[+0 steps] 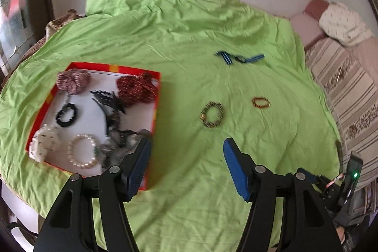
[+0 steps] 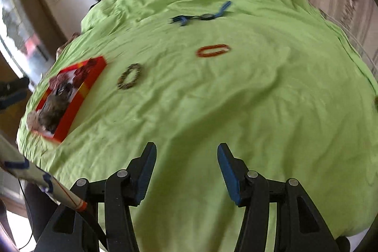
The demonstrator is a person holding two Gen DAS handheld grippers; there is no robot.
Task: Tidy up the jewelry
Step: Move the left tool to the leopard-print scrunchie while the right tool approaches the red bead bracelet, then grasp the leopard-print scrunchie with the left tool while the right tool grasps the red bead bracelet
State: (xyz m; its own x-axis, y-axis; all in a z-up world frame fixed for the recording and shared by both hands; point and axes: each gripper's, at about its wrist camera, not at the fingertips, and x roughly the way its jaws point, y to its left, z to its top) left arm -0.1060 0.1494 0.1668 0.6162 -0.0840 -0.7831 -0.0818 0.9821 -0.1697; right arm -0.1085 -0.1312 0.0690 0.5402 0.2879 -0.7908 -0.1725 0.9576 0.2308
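Green wrinkled bedsheet (image 1: 184, 23) carries everything, and its soft folds are the likeliest source of trouble: a blue pad coming down on a thin loop could pinch cloth along with it, or nudge the loop aside. At the far left the shallow red-rimmed cardboard tray (image 1: 157, 96) is already crowded, so another piece dropped near its low edge might roll back out.

Counting from the left, the tray holds what looks like eight or so pieces, though the dark tangle at its near edge is hard to separate. Then three pieces lie loose on the sheet: one dark-and-gold beaded bracelet (image 1: 212, 114), one orange beaded bracelet (image 1: 261, 102) and, farther back, one blue-strapped wristwatch (image 1: 239, 57).

Both the left gripper (image 1: 186, 152) and the right gripper (image 2: 186, 157) stand wide apart with nothing between them.
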